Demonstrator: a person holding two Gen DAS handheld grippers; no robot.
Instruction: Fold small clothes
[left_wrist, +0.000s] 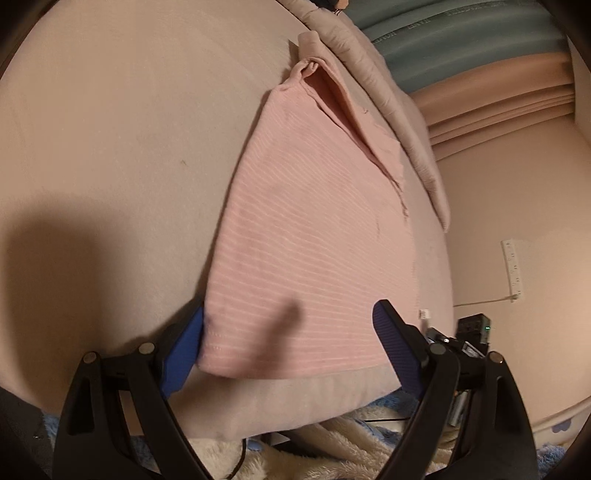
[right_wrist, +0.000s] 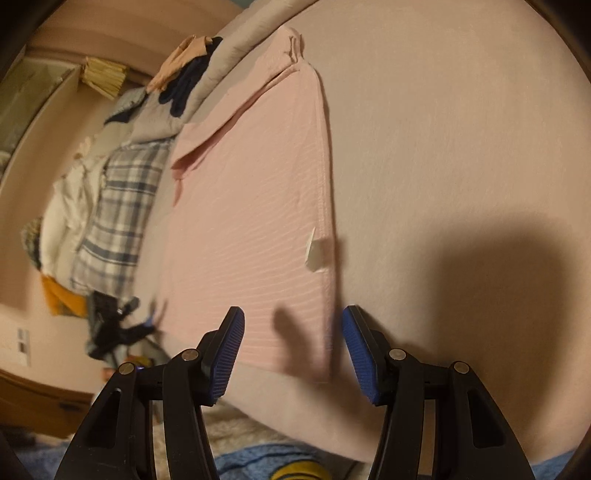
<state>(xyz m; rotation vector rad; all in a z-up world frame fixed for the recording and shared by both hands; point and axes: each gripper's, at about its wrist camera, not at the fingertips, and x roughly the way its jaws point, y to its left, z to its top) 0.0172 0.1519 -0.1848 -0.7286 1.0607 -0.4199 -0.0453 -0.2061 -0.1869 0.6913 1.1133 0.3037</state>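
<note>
Left wrist view: your left gripper (left_wrist: 288, 325) is hovering spread wide over the near hem of the pink shirt (left_wrist: 314, 229), lying flat on the bed (left_wrist: 110, 129). Right wrist view: your right gripper (right_wrist: 291, 332) is standing apart, straddling the shirt's right edge, pinching nothing.

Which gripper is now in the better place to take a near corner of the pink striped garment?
Probably left: the left gripper already has its open jaws around the pink striped garment's near corner; the right gripper sits above its corner.
</note>
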